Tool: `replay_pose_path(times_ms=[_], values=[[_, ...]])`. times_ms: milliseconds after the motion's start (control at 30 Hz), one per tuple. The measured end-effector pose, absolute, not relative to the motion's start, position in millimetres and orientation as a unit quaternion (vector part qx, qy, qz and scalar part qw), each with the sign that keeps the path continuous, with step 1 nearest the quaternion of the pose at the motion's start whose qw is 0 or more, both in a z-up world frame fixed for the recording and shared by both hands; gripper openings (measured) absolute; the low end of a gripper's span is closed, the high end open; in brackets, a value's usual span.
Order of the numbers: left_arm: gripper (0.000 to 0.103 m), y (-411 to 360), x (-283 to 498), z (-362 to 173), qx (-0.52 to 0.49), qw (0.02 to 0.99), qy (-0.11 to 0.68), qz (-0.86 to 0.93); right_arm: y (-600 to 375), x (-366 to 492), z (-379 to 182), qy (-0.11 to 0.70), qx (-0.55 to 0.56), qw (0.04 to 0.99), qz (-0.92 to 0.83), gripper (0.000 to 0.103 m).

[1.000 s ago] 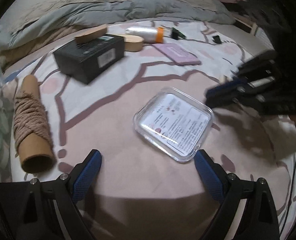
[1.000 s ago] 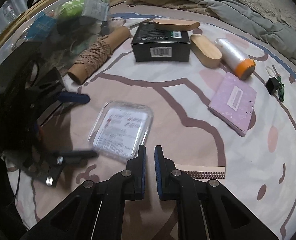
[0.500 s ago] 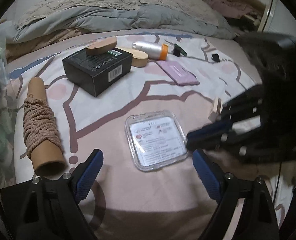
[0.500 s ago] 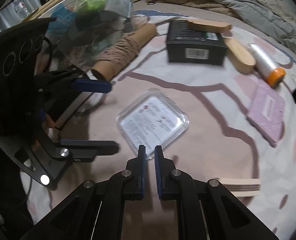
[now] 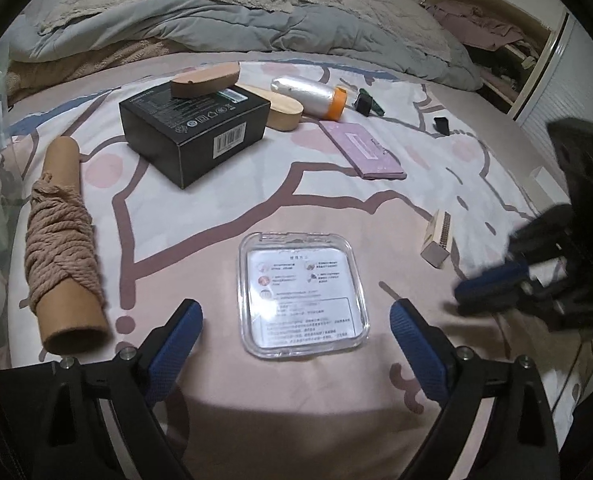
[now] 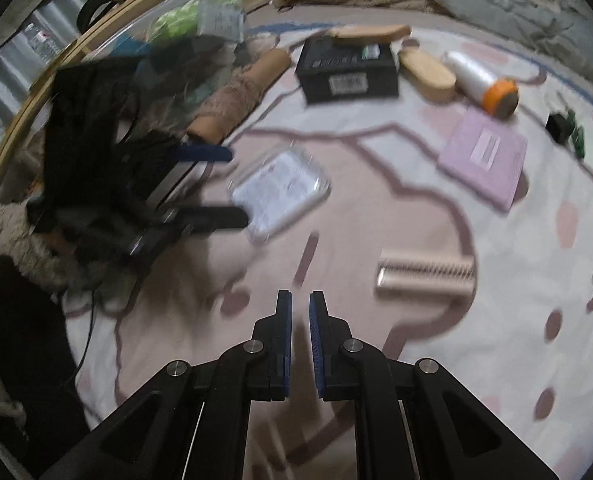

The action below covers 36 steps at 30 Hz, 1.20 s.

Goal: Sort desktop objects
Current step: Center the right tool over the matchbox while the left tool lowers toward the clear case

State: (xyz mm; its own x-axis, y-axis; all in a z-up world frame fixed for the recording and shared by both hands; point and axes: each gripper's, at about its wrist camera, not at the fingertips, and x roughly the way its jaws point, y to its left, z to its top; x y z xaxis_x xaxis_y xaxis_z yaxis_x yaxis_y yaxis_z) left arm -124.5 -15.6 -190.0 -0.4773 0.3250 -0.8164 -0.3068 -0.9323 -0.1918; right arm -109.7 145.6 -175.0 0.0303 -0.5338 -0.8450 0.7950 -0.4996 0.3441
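A: Where is the clear case (image 5: 302, 294) seen against the left tongs (image 5: 296, 330)?

B: In the left wrist view it lies flat on the sheet (image 5: 336, 208) at lower centre, just ahead of the tips and between the lines of the two blue pads, touched by neither. The left tongs are spread wide and nothing is gripped.

A: And the right tongs (image 6: 300, 308)?

B: They are seen at bottom centre of their own view, clenched to a narrow slit with nothing between the pads. The case (image 6: 280, 192) lies well above and left of them, blurred.

A: What shapes and textures are noted?

B: The case is a square of glossy transparent plastic with rounded corners and a printed label under the lid. At the left edge a cardboard tube (image 5: 66, 248) is wound with coarse tan rope. A matte black box (image 5: 194, 132) stands at upper centre, with a smooth oval wooden block (image 5: 204, 82) on it. A flat pink booklet (image 5: 362, 150) and a small ribbed block (image 5: 438, 238) lie to the right.
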Motion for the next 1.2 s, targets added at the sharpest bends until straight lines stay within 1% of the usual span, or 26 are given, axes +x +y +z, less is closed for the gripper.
replay_pose_path(times_ms=[100,167,233,333,533,667,833,1033,1067,1100,1133,1167,1200], values=[[0.096,-10.7,-126.4,-197.2,-0.486,0.173,-0.004,0.856,146.4,-101.6,-180.7,0.144,0.532,0.483,-0.68,0.011],[0.096,-8.2,-127.0,-201.1,-0.491,0.167,0.0,0.855,149.1,-103.6,-182.4,0.143,0.534,0.474,-0.685,0.011],[0.1,-5.2,-127.4,-204.1,-0.492,0.163,0.007,0.855,154.6,-109.6,-182.3,0.138,0.531,0.46,-0.698,0.011],[0.102,-0.9,-129.1,-208.0,-0.492,0.155,0.013,0.857,159.5,-121.1,-184.3,0.133,0.529,0.437,-0.716,0.011],[0.102,-6.4,-135.6,-214.2,-0.487,0.128,0.005,0.864,151.7,-146.5,-189.1,0.141,0.511,0.395,-0.75,0.011],[0.103,-11.7,-137.0,-218.3,-0.477,0.123,-0.006,0.87,149.4,-150.9,-190.0,0.143,0.508,0.392,-0.754,0.011],[0.103,-3.2,-131.9,-227.3,-0.456,0.112,0.021,0.883,165.2,-137.0,-188.2,0.142,0.504,0.386,-0.759,0.012],[0.103,-5.1,-133.3,-228.7,-0.455,0.114,0.017,0.883,186.9,-135.9,-187.2,0.091,0.51,0.35,-0.78,0.012],[0.103,-5.2,-133.3,-228.8,-0.454,0.114,0.017,0.884,188.2,-138.3,-186.3,0.08,0.511,0.345,-0.783,0.024],[0.103,-5.6,-133.3,-228.9,-0.453,0.114,0.016,0.884,187.5,-139.2,-184.9,0.071,0.512,0.342,-0.785,0.057],[0.103,-5.0,-133.4,-229.1,-0.453,0.115,0.015,0.884,186.9,-139.2,-183.7,0.065,0.512,0.342,-0.786,0.074],[0.103,-5.4,-133.4,-229.1,-0.452,0.115,0.014,0.885,185.5,-139.0,-181.9,0.059,0.509,0.341,-0.788,0.083],[0.103,-6.1,-132.8,-229.0,-0.451,0.116,0.013,0.885,181.7,-138.6,-179.9,0.057,0.505,0.345,-0.789,0.083]])
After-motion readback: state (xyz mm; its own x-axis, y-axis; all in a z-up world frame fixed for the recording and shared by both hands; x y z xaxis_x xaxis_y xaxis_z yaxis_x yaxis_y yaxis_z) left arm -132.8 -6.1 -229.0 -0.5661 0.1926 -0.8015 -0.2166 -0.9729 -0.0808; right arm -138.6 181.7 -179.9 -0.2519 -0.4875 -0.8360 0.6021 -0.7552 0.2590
